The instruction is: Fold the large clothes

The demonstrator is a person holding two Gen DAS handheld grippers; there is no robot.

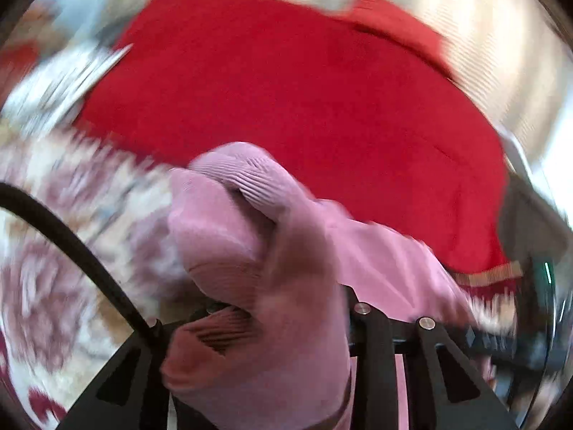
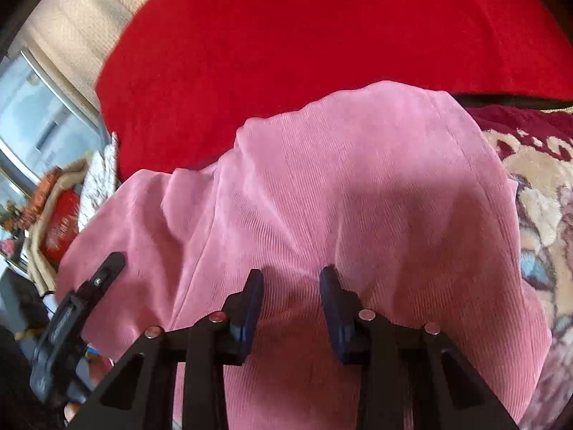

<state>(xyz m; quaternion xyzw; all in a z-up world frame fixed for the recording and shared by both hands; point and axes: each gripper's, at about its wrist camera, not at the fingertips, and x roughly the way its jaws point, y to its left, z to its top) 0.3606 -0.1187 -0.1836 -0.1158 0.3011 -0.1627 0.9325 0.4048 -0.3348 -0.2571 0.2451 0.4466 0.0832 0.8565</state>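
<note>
pink ribbed garment (image 2: 340, 193) draped over red blanket (image 2: 286, 36); left gripper (image 1: 250, 308) pinching bunched cuff; right gripper (image 2: 292, 286) spread above cloth; soft, light, floppy, probably best taken at hem or seam

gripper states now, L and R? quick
Left gripper: shut on the pink garment, bunched over its fingers.
Right gripper: open above the pink garment, holding nothing.

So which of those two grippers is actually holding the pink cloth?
The left gripper: the pink garment is bunched up between its fingers. The right gripper is open over the fabric, gripping nothing.
</note>
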